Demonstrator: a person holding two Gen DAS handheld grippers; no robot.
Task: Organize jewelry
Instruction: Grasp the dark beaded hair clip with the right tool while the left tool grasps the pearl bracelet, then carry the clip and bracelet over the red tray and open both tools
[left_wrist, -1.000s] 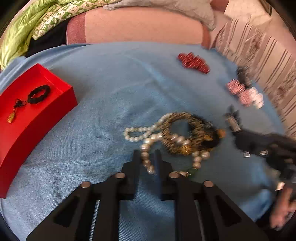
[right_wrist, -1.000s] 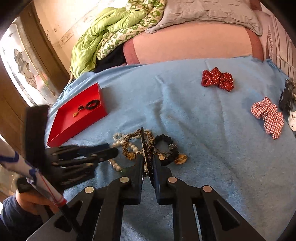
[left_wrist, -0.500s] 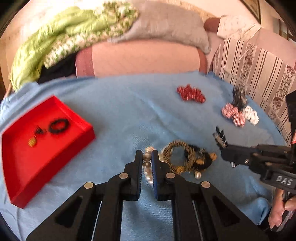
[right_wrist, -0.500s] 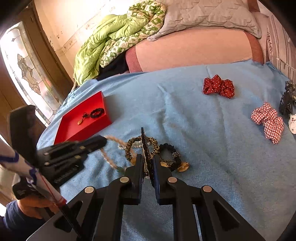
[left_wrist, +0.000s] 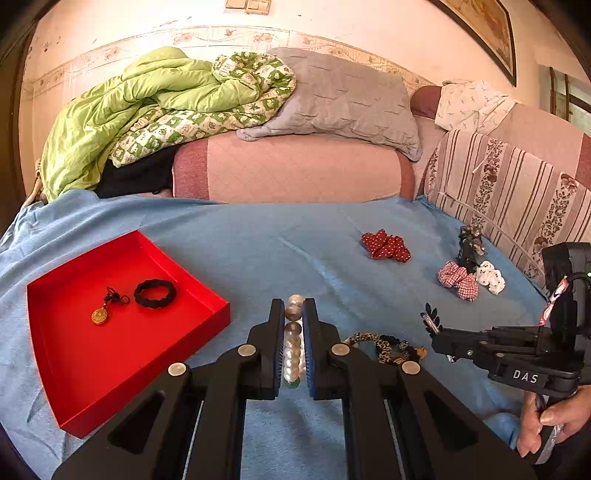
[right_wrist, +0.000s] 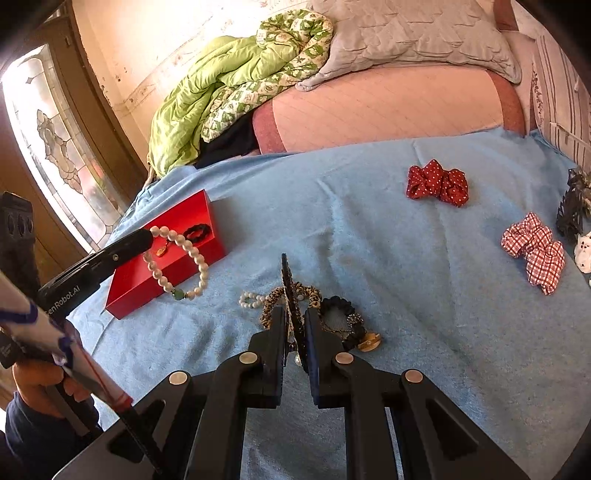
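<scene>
My left gripper (left_wrist: 294, 314) is shut on a pearl bracelet (left_wrist: 293, 347) and holds it lifted above the blue bedspread; in the right wrist view the bracelet (right_wrist: 177, 264) hangs in a loop from that gripper (right_wrist: 147, 236), beside the red tray (right_wrist: 162, 266). The red tray (left_wrist: 85, 376) holds a black braided band (left_wrist: 155, 292) and a gold pendant (left_wrist: 100, 316). My right gripper (right_wrist: 295, 314) is shut on a black leaf-shaped hair clip (right_wrist: 290, 291), over a pile of jewelry (right_wrist: 325, 314). The right gripper also shows in the left wrist view (left_wrist: 436, 330).
A red dotted scrunchie (right_wrist: 437, 182), a red checked scrunchie (right_wrist: 535, 251), a black claw clip (right_wrist: 572, 210) and a white item (right_wrist: 583, 251) lie to the right. Pillows and a green quilt (left_wrist: 166, 107) are at the back.
My left gripper has lifted the pearl bracelet out of the pile and carried it up and left toward the red tray. The right gripper keeps hold of the hair clip.
</scene>
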